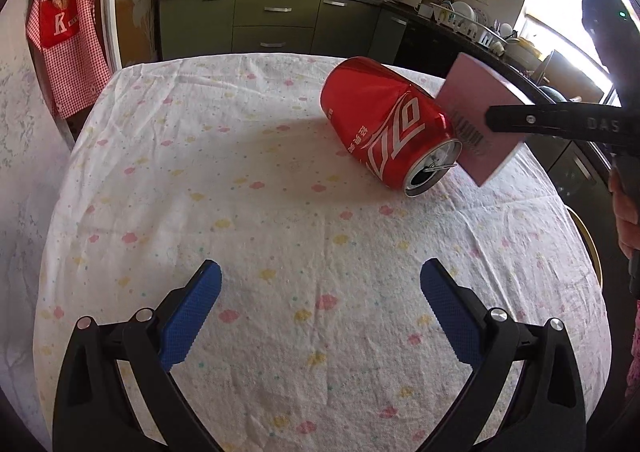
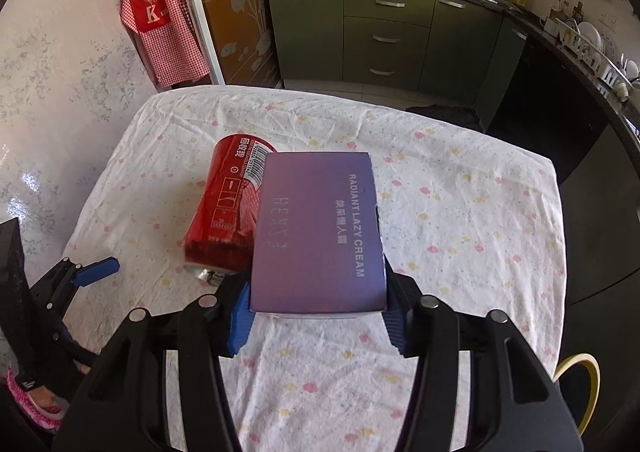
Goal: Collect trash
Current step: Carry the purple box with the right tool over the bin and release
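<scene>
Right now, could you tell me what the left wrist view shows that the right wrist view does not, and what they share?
Only the left wrist view shows the can's open mouth with its pull tab, and the left tongs open over bare cloth. Only the right wrist view shows the box's printed top, "RADIANT LAZY CREAM", the can's barcode, and the right tongs shut on the box. Both show the red can lying on its side on the floral tablecloth, and the kitchen cabinets behind.

Sunlit kitchen, green cabinets (image 2: 384, 28).
</scene>
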`<state>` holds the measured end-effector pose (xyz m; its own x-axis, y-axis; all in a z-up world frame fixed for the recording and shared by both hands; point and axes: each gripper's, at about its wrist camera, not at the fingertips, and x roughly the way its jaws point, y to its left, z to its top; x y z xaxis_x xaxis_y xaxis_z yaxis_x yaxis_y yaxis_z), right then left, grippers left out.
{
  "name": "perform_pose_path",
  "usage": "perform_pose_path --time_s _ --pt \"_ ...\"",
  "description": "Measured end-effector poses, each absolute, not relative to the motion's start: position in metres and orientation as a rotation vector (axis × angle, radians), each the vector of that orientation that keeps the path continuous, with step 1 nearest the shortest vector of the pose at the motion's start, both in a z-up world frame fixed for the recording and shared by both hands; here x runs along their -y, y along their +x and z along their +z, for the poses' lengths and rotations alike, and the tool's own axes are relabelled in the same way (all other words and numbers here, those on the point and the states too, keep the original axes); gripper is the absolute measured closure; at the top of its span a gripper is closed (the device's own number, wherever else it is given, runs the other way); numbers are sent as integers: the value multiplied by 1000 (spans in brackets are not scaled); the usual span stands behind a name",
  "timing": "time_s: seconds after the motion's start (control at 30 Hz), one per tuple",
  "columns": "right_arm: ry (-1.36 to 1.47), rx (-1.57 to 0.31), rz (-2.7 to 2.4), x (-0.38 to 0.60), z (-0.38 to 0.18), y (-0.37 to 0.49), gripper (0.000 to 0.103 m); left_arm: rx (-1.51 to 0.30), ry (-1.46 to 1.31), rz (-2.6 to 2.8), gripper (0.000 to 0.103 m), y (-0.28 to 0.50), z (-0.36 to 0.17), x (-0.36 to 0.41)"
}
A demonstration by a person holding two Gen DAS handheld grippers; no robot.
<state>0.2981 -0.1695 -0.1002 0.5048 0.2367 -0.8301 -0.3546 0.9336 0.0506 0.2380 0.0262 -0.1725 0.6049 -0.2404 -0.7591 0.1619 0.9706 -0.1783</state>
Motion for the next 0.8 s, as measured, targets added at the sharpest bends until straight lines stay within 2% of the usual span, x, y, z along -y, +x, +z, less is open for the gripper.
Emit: perform_pose_path --time_s 0.17,0.37,0.6,0.73,0.8 --pt "-80 -909 256 227 -64 243 52 -867 -65 -241 5 233 -168 -19" --pt "23 -861 -65 355 -42 174 52 -883 -66 -250 5 236 -170 -19" --pt "201 -947 -347 488 -100 141 52 -904 -43 -266 5 235 -174 -13" --pt "280 -961 -364 528 -130 143 52 -919 -2 -258 5 237 -175 -5" --pt "300 -967 -333 540 -140 149 48 -924 19 -247 5 237 -176 -2"
